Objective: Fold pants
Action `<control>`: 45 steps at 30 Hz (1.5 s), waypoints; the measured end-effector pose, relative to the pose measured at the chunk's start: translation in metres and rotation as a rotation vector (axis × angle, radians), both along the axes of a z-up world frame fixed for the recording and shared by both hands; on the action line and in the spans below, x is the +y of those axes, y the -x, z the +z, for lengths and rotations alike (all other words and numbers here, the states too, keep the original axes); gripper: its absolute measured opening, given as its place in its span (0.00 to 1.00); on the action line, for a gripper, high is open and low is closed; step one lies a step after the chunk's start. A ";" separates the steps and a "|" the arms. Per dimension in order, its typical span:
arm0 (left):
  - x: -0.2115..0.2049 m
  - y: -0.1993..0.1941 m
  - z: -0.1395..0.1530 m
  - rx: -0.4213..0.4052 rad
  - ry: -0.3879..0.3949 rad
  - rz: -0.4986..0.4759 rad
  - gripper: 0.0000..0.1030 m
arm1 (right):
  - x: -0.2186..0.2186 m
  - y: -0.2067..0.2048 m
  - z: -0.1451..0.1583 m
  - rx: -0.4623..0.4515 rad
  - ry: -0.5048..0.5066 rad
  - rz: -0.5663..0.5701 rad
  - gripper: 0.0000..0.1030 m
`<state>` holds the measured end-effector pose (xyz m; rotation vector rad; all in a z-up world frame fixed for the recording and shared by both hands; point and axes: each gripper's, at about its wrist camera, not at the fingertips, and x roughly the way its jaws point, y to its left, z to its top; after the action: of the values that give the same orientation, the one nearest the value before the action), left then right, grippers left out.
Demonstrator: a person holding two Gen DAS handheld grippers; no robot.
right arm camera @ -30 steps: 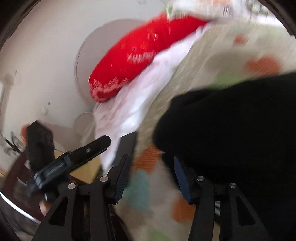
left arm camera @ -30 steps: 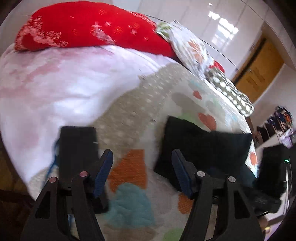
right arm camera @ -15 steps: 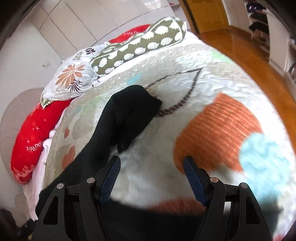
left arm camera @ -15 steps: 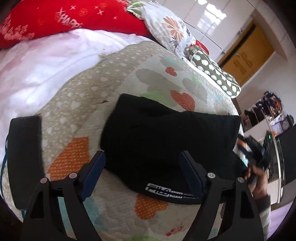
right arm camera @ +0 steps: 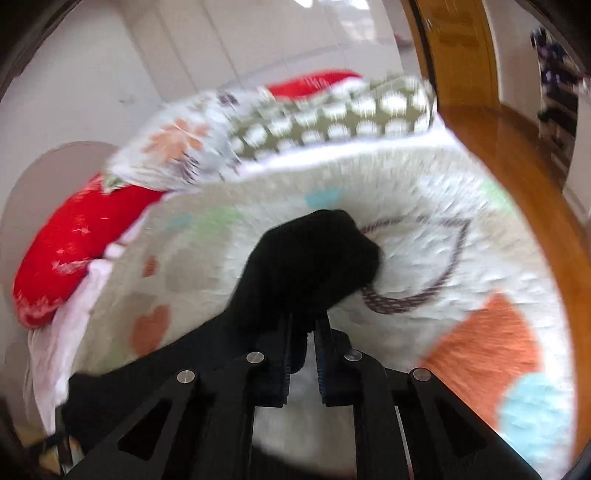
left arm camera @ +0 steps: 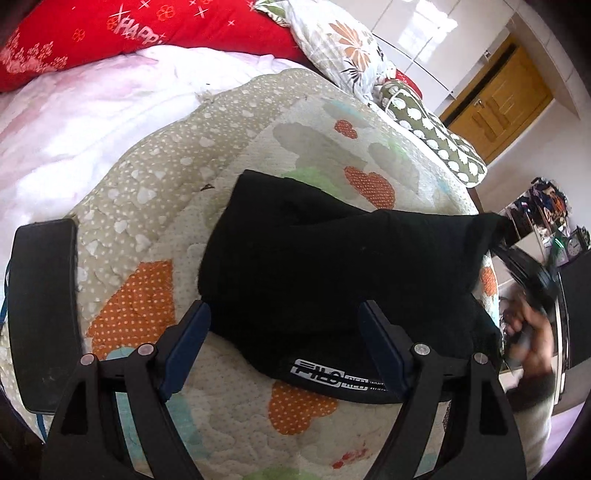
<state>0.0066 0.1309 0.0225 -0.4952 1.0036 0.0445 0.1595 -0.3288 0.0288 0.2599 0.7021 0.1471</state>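
Observation:
Black pants (left arm camera: 332, 273) lie bunched on a quilted bedspread with coloured hearts, a white logo label at their near edge. My left gripper (left arm camera: 284, 347) is open and hovers just above that near edge, its blue-padded jaws spread wide. My right gripper (right arm camera: 303, 332) is shut on a fold of the black pants (right arm camera: 310, 266) and lifts it off the quilt. In the left wrist view the right gripper (left arm camera: 532, 273) holds the pants' far right corner raised.
A red pillow (left arm camera: 110, 33), a floral pillow (left arm camera: 343, 48) and a green dotted pillow (left arm camera: 436, 136) line the head of the bed. A pink-white blanket (left arm camera: 74, 122) lies at left. A black flat object (left arm camera: 40, 314) rests at the bed's left edge. Wooden floor (right arm camera: 517, 155) lies beyond.
My right gripper has closed on the pants and is pulling a fold up; it was open half a second ago. My left gripper has moved in closer over the pants' near edge.

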 end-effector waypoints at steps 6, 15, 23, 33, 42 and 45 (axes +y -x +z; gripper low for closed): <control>0.002 0.008 0.002 -0.017 0.030 0.000 0.80 | -0.039 0.116 0.047 -0.096 0.080 -0.008 0.10; 0.007 0.011 -0.006 -0.022 0.155 0.036 0.83 | -0.070 0.143 0.014 -0.024 0.082 -0.078 0.09; 0.017 0.013 -0.014 0.009 0.185 0.072 0.83 | -0.091 0.130 -0.017 0.009 0.032 -0.141 0.09; 0.027 0.008 -0.022 0.015 0.204 0.122 0.85 | -0.122 0.143 -0.032 0.053 -0.037 -0.160 0.35; 0.010 -0.014 -0.028 0.038 0.167 0.086 0.85 | -0.110 0.120 -0.062 0.132 -0.171 -0.123 0.66; 0.007 -0.018 -0.022 0.007 0.153 0.071 0.84 | -0.105 0.112 -0.062 0.106 -0.143 -0.126 0.63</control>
<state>0.0242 0.1383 0.0003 -0.6707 1.0002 0.0330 0.0474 -0.4334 -0.0332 0.4507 0.7791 0.0642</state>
